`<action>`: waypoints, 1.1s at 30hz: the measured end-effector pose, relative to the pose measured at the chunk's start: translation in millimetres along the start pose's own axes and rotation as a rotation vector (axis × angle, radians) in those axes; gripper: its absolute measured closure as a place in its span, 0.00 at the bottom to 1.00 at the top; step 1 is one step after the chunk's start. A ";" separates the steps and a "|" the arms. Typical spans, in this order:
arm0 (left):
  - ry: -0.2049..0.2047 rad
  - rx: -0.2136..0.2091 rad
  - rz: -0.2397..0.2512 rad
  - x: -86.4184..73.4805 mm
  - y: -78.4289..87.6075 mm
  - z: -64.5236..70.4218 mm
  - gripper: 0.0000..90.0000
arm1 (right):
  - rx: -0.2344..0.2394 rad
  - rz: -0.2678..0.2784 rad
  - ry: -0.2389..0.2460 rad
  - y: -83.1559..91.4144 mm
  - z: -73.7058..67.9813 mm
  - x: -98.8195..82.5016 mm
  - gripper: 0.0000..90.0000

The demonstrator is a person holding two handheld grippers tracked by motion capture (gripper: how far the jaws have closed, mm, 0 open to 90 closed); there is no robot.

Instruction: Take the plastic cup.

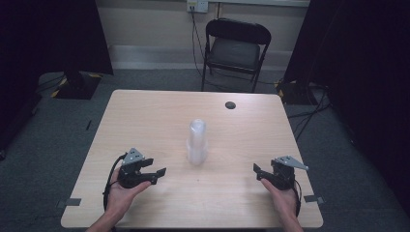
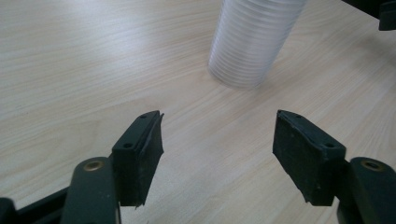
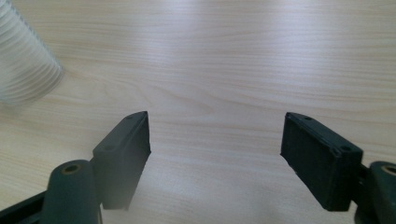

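Observation:
A tall stack of clear plastic cups [image 1: 197, 141] stands upside down near the middle of the wooden table [image 1: 145, 116]. My left gripper [image 1: 158, 174] rests low at the table's front left, held by a hand, and points toward the stack. Its jaws stand apart with nothing between them; in the left gripper view the ribbed stack [image 2: 252, 42] is ahead, a little right of centre. My right gripper [image 1: 257, 172] sits at the front right, also open and empty. The stack [image 3: 23, 65] shows at the far left of the right gripper view.
A dark round grommet [image 1: 230, 105] is set in the table's far right part. A black folding chair [image 1: 234, 48] stands behind the table, with cables on the grey floor. Black curtains hang at both sides.

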State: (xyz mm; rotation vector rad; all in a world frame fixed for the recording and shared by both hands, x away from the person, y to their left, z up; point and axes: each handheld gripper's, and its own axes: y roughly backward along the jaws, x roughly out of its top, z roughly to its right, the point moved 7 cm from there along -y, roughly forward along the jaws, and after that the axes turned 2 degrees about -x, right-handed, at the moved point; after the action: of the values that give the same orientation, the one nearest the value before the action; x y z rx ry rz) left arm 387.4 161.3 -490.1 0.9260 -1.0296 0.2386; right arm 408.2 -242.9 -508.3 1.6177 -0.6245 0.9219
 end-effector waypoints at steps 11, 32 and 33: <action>0.005 -0.035 0.031 6.7 -1.0 5.3 0.27 | 0.052 -0.029 0.016 0.4 -6.2 -0.9 0.27; -0.096 -0.096 0.069 47.5 -2.6 35.2 0.29 | 0.086 -0.030 0.053 6.8 -20.5 0.3 0.28; -0.097 -0.096 0.073 51.0 -3.3 35.8 0.29 | 0.086 -0.030 0.053 6.8 -20.5 0.3 0.28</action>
State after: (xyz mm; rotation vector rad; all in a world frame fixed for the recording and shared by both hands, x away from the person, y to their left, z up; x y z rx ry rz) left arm 393.7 120.3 -443.6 0.8204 -1.1556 0.2045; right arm 398.0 -224.7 -502.7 1.6692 -0.5289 0.9779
